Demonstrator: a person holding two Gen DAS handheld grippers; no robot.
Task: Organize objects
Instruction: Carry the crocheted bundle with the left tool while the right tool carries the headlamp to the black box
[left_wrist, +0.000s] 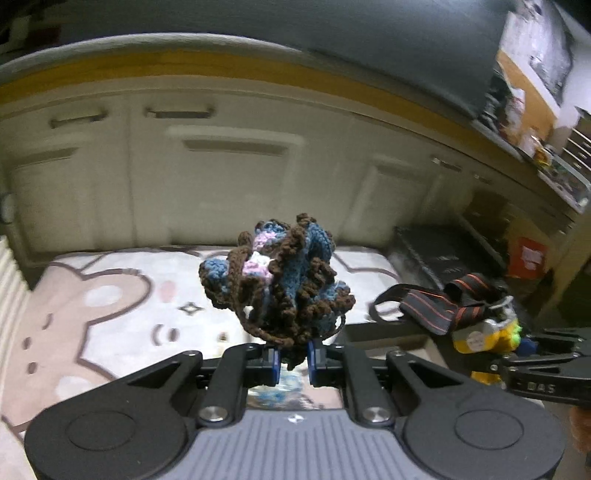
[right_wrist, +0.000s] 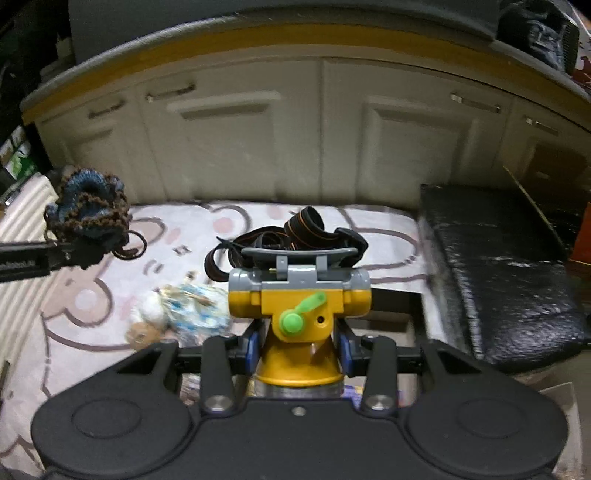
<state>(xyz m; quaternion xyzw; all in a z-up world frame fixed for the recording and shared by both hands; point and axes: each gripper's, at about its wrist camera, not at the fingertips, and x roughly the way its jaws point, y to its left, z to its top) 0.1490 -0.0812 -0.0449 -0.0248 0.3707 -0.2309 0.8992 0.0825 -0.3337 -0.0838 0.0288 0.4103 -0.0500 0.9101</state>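
The left hand-held gripper (left_wrist: 291, 360) pinches a soft, light crocheted bundle (left_wrist: 277, 284); the right hand-held gripper (right_wrist: 299, 349) clamps a rigid headlamp (right_wrist: 299, 306) by its yellow neck.

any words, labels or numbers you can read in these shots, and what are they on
"DAS": white letters on the side of the right gripper, seen from the left wrist view; more may be cut off.
Print on the side of the left gripper, at the left edge of the right wrist view: too blurred to read.
Orange box with a pale label: unreadable.
Round sticker on the yellow toy, left wrist view: unreadable.
Green cartons at far left: too small.
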